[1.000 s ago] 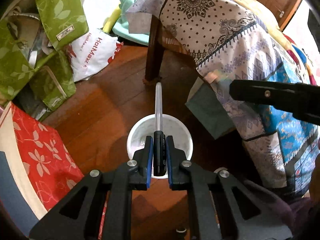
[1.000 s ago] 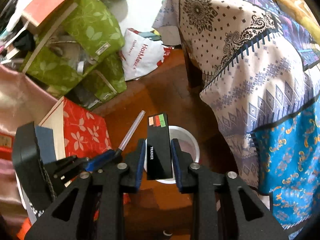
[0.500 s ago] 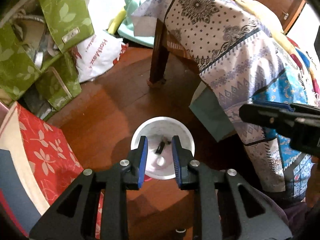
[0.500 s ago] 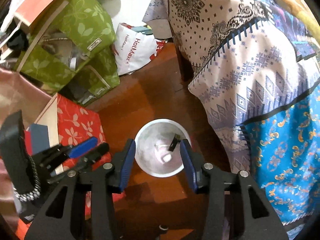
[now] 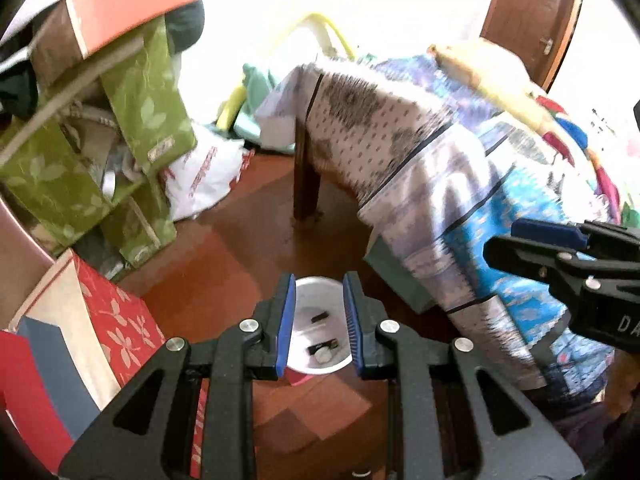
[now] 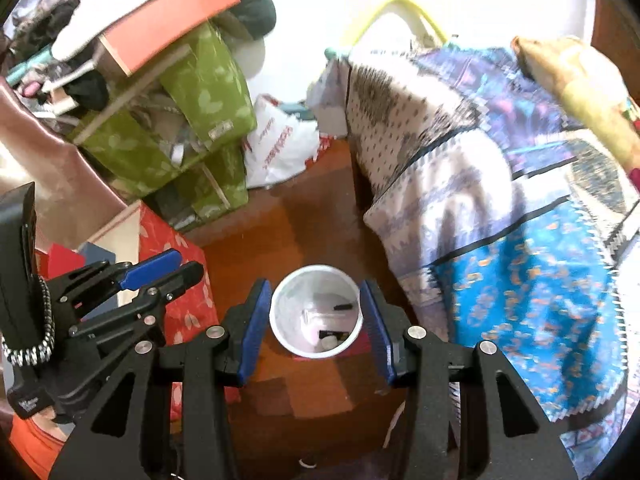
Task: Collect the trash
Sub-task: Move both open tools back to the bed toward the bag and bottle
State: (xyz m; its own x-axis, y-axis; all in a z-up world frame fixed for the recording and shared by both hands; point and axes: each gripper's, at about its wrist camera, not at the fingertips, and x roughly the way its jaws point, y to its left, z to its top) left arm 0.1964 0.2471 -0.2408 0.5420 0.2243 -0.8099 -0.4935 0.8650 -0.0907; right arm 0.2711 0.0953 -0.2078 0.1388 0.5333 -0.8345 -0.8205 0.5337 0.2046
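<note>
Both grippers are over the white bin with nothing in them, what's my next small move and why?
Probably swing away from the white bin to look for more trash. The left gripper and right gripper both stand open and empty, and small dark items already lie inside the bin. No other loose trash shows on the floor here.

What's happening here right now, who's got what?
A person is holding a gripper in each hand above a white bin on the wooden floor. Both the left gripper and the right gripper are open with nothing between their jaws. A few small pieces of trash lie at the bottom of the bin, so the drop looks done. A table draped in patterned cloth stands to the right of the bin.
</note>
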